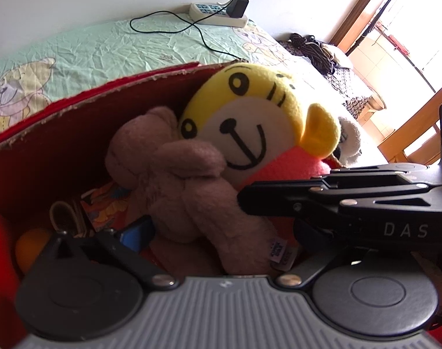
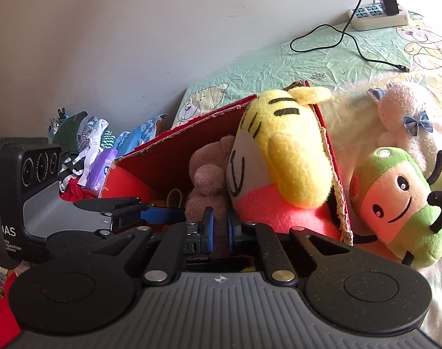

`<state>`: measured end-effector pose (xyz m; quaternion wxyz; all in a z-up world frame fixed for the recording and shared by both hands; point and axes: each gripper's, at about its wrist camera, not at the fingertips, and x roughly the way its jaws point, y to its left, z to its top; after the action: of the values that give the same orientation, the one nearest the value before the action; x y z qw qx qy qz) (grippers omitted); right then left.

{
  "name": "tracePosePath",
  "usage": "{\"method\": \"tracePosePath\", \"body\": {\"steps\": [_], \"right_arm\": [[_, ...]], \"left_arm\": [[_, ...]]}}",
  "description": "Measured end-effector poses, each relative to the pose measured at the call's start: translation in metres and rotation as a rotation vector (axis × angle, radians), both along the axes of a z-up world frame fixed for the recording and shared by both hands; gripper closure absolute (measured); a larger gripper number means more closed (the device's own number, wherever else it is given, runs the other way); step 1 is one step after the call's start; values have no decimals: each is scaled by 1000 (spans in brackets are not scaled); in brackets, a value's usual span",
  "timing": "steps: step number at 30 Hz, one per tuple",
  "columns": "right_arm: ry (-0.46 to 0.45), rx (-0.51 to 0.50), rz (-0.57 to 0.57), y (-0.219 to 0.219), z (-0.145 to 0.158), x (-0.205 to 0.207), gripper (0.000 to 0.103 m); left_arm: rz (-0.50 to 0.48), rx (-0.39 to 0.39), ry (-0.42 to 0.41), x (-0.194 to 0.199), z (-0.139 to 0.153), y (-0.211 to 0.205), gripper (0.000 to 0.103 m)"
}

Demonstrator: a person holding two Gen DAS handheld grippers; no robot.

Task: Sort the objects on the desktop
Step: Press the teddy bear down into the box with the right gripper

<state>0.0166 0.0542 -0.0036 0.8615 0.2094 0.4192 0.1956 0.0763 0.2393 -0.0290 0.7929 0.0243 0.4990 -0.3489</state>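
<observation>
Right tool [image 2: 218, 231]: blue pads close together, pinching the brown plush bear [image 2: 206, 180] low on its body. Left tool [image 2: 151, 213]: reaching into the red cardboard box [image 2: 174, 145] from the left, one blue pad showing; whether spread or pressed together, cannot tell. Brown plush bear [image 1: 174, 174]: inside the box, leaning against the yellow tiger plush [image 1: 250, 122], which rests against the box's right wall with its head above the rim. Orange ball [image 1: 32, 247]: at the box bottom, left side. Green and pink plush [image 2: 395, 203]: outside the box, just beside its right wall, on the bed. White plush with blue bows [image 2: 404, 119]: behind it. Power strip [image 2: 377, 17] with black charger and cable: far side of the bed, by the wall.
</observation>
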Motion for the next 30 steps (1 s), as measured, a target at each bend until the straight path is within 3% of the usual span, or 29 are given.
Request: {"method": "tracePosePath", "body": {"steps": [21, 30], "right_arm": [[-8, -47, 15, 1, -2, -1, 97], [-33, -57, 10, 0, 5, -8, 89]], "left_arm": [[44, 74, -59, -11, 0, -10, 0], [77, 108, -110, -25, 10, -15, 1]]}}
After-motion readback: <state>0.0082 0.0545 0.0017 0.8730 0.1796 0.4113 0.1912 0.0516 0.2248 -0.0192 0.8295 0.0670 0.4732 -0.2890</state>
